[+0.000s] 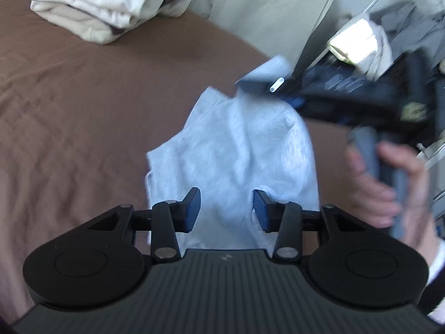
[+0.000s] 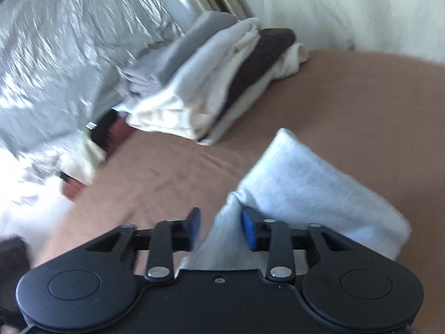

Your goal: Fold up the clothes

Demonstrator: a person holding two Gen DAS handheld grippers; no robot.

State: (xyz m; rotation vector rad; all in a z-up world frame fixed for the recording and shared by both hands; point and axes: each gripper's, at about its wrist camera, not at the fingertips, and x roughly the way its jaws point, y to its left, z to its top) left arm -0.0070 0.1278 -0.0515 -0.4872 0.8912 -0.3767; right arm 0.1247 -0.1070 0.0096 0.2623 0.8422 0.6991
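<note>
Both grippers open: L (image 1: pixel 226 208), R (image 2: pixel 221 228) over pale-blue garment (image 1: pixel 236 139).

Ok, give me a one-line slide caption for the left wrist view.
Open left tool over a pale blue garment on the brown sheet, folded stack behind.

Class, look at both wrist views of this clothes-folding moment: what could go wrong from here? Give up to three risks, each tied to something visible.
1. The light blue garment lies bunched and uneven on the brown sheet; a fold begun now may come out crooked.
2. Both the left gripper and right gripper stand open, so the cloth could slip when lifted.
3. The folded stack sits nearby; a wide sweep might topple it.
</note>
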